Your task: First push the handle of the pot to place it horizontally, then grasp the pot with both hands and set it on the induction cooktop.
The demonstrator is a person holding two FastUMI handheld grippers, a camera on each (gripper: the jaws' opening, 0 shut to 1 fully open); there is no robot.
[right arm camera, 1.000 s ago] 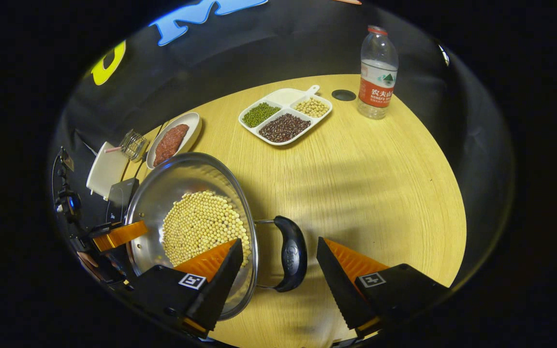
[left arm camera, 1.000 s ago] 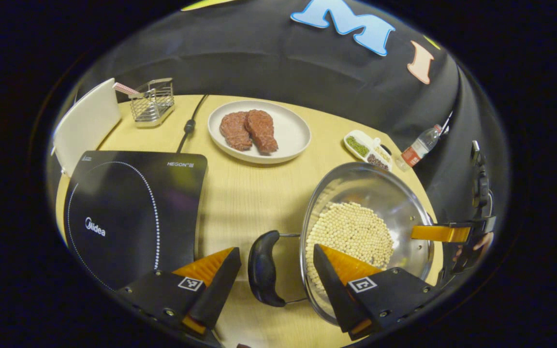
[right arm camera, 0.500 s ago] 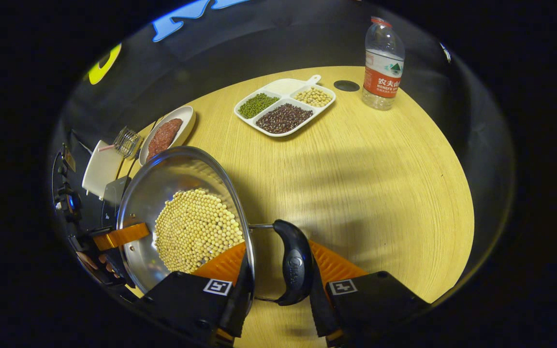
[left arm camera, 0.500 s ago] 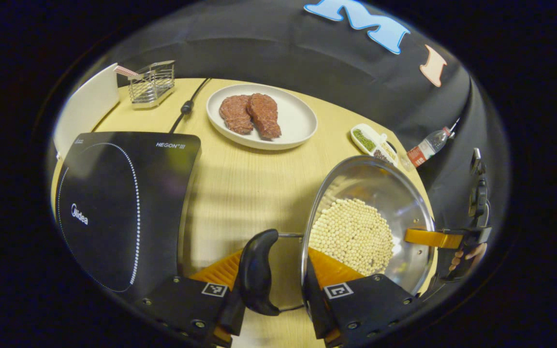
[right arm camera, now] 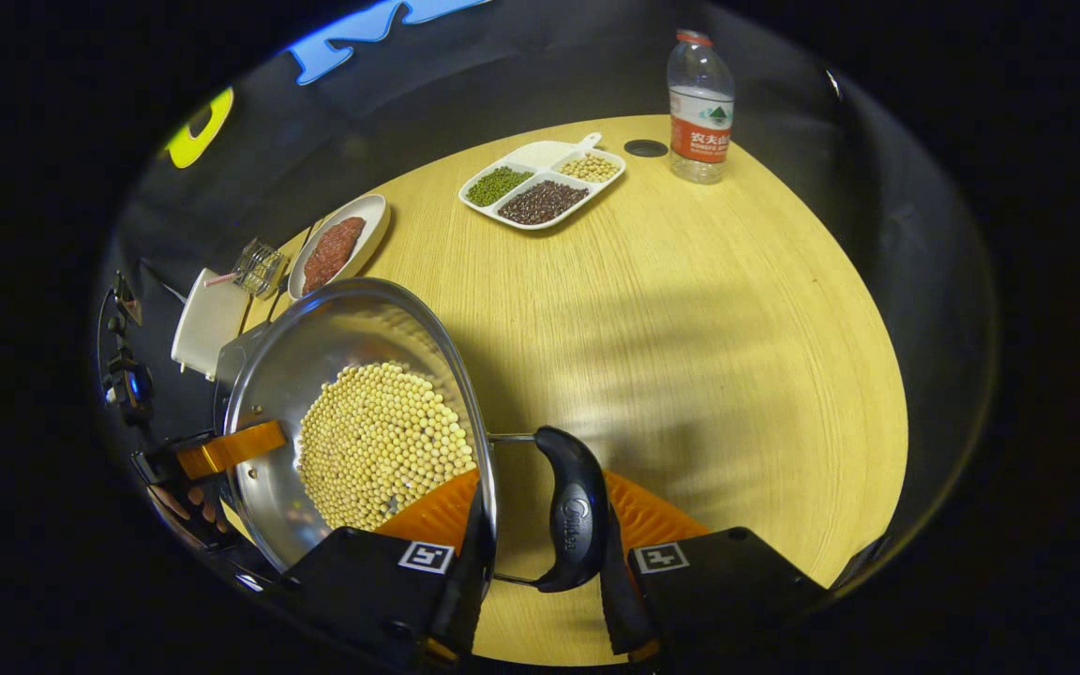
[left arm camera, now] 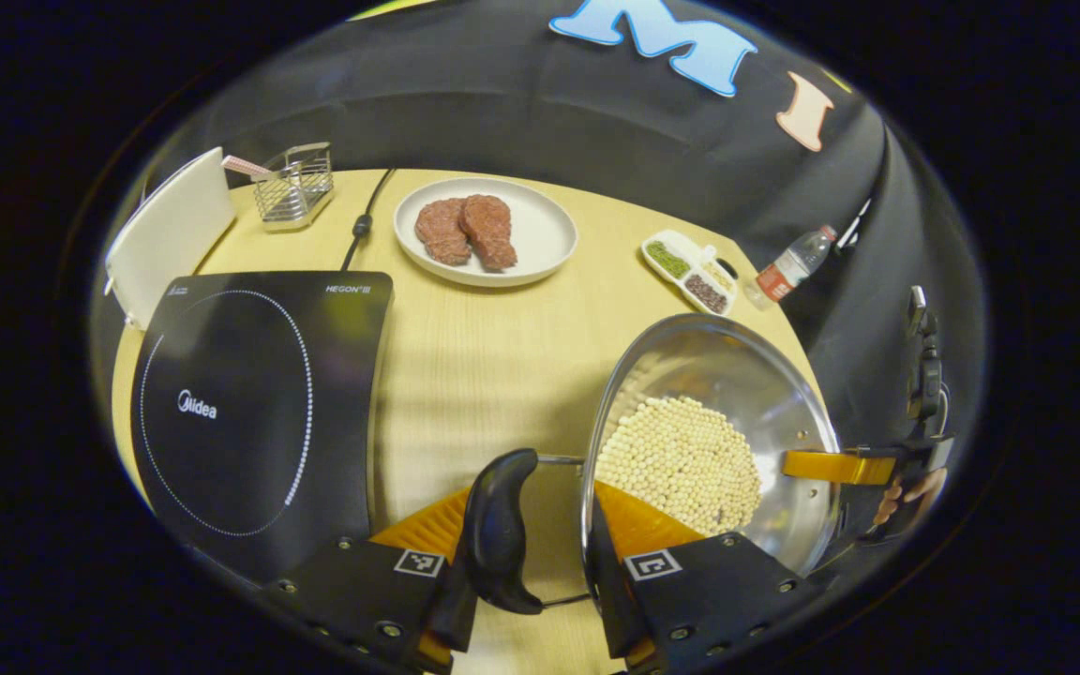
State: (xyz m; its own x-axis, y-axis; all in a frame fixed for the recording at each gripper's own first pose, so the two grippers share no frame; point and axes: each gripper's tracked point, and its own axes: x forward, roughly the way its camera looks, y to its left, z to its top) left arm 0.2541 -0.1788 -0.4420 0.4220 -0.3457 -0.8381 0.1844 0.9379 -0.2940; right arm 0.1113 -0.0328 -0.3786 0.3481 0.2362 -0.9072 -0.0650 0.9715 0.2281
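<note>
Pot (left arm camera: 704, 441) of beans, right of the induction cooktop (left arm camera: 254, 403) on the table (right arm camera: 690, 309). Left gripper (left arm camera: 531, 600) clamped on left handle (left arm camera: 500, 530); right gripper (right arm camera: 540, 586) clamped on right handle (right arm camera: 577, 511). Best carried level, both sides rising together, then lowered centred on the cooktop ring.

You're working at a pale wooden table (right arm camera: 690, 309) under warm overhead light, with soft shadows across its middle. Behind the table hangs the booth's black cloth wall (left arm camera: 521, 122), draped in loose folds around it.
</note>
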